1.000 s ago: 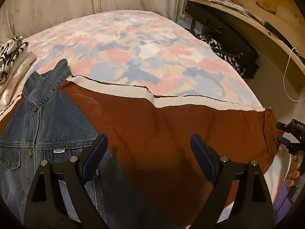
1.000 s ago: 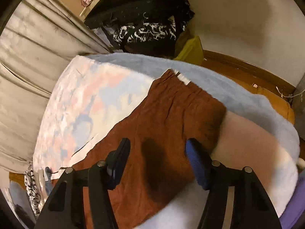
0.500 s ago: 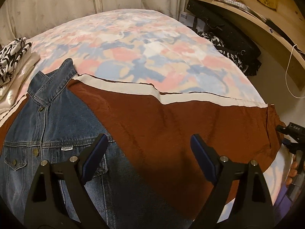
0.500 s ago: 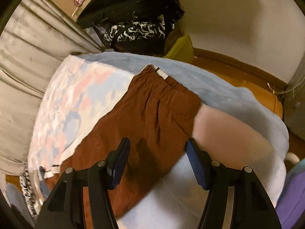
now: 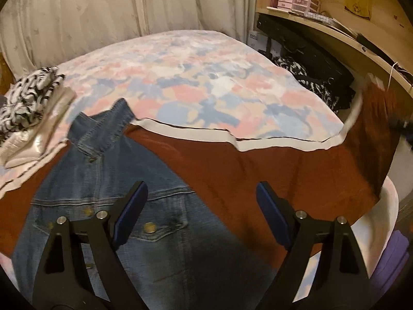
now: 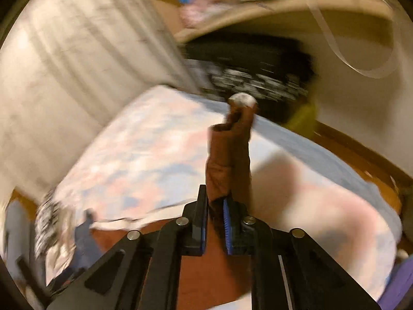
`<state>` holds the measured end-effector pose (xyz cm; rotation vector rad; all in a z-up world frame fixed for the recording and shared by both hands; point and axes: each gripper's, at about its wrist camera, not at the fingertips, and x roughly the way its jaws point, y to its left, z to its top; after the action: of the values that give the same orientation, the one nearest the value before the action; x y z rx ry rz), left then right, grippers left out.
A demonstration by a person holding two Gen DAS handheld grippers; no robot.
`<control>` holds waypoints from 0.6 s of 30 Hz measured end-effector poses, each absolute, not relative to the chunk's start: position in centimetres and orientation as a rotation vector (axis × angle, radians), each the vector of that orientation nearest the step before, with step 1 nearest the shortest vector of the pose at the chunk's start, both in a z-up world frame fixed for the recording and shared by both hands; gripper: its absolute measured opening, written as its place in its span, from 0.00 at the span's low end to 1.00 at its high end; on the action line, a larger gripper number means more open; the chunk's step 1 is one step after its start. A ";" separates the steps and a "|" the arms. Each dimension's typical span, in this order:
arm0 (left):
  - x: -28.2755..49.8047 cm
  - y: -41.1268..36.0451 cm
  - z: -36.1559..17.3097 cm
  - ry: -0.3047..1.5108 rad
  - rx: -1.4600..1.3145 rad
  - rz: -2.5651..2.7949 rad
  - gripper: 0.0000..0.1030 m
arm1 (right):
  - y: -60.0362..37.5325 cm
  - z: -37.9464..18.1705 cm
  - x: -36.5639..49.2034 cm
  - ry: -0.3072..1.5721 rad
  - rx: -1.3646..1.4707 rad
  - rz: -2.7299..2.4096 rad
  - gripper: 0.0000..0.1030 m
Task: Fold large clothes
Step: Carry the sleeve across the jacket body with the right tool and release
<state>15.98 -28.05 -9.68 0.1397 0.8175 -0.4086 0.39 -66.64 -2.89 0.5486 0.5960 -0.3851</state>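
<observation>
A rust-brown garment (image 5: 258, 170) with a white stripe lies across the near part of the bed. A blue denim jacket (image 5: 108, 180) lies over its left side. My left gripper (image 5: 201, 214) is open and empty, hovering above where the jacket meets the brown cloth. My right gripper (image 6: 215, 222) is shut on the brown garment's end (image 6: 228, 155) and holds it lifted off the bed. In the left wrist view that raised end (image 5: 374, 129) stands up at the far right.
The bed has a pastel patchwork cover (image 5: 185, 77). Folded black-and-white and cream clothes (image 5: 28, 113) sit at its left edge. Curtains (image 5: 103, 13) hang behind. A wooden desk (image 5: 335, 33) with dark clothes (image 5: 317, 77) under it stands at the right.
My right gripper has closed on the end of the brown garment and lifted it off the bed. My left gripper has stayed open and drifted slightly toward the jacket.
</observation>
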 end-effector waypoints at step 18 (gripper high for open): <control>16.5 -8.9 -11.1 0.890 -0.046 -0.261 0.80 | -29.6 -15.3 15.5 0.941 0.156 0.117 0.10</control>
<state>16.51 -8.86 -11.10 -0.0457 0.8897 -0.2608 15.53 -29.64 -15.27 0.1558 0.9406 0.1171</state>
